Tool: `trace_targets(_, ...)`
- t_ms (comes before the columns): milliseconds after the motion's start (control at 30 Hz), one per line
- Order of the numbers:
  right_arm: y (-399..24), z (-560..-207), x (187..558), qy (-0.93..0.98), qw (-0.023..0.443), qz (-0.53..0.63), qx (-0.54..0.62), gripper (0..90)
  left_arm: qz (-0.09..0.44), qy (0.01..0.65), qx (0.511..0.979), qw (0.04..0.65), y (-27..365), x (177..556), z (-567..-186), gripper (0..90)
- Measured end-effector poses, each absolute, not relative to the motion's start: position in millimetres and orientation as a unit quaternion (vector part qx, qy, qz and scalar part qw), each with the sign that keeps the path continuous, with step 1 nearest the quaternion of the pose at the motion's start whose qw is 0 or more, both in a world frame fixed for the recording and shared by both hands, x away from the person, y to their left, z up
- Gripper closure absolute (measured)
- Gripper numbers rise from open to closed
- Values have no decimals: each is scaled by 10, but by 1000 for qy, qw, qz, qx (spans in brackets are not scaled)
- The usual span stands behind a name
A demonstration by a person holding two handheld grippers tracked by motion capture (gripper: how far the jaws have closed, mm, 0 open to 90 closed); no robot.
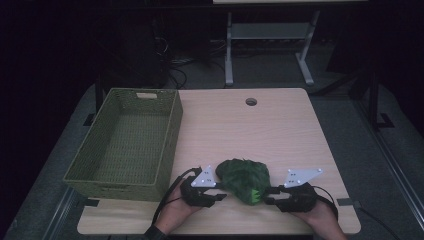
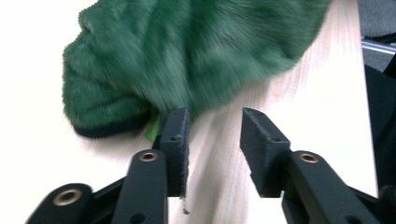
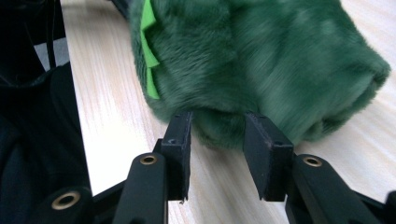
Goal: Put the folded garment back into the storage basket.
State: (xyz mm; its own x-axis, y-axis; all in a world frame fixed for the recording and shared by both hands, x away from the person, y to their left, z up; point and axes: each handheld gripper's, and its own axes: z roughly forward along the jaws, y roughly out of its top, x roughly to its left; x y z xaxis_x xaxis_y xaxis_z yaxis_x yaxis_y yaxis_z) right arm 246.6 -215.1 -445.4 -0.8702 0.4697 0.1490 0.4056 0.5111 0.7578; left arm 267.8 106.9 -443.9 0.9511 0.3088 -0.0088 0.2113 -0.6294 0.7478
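While the woven green basket (image 1: 125, 145) at left sits bare, a fuzzy green plush toy (image 1: 245, 179) lies lower centre.
Left gripper (image 1: 216, 192) and right gripper (image 1: 272, 195): jaws narrowly parted, gripping nothing.

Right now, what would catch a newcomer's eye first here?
A fuzzy green plush lies at the table's near edge, between the left gripper and right gripper, both with jaws open. A green woven basket sits empty on the left side.

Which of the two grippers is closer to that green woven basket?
Left. The left gripper sits just off the green basket's near right corner; the right gripper is beyond the green plush toy, farther from the basket.
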Motion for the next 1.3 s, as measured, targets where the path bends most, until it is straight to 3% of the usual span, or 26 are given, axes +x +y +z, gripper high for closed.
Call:
trace_targets(133, -2224, -4365, 2451, 861, 45, 439, 254, 609, 62, 149, 896, 415, 1116, 2653, -4371, 603)
trace_targets(167, -2254, -4313, 2468, 855, 51, 447, 259, 643, 63, 148, 891, 424, 1122, 2652, -4329, 684)
trace_targets(233, -2268, -4293, 2485, 853, 53, 449, 260, 663, 61, 149, 889, 429, 1117, 2658, -4307, 746)
trace_targets(267, -2300, -4235, 2536, 848, 53, 456, 263, 751, 59, 147, 888, 432, 1092, 2684, -4260, 794)
trace_targets(300, -2306, -4220, 2558, 847, 57, 458, 265, 781, 59, 147, 888, 432, 1092, 2684, -4260, 817)
trace_targets(500, -2242, -4173, 2746, 844, 58, 465, 262, 897, 56, 149, 872, 463, 897, 2806, -4070, 892)
trace_targets(867, -2037, -4403, 2794, 879, 24, 407, 248, 898, 27, 179, 903, 390, 762, 2943, -4399, 895)
trace_targets(1300, -1821, -4626, 2801, 898, -3, 370, 236, 900, 26, 187, 916, 353, 722, 3057, -4602, 897)
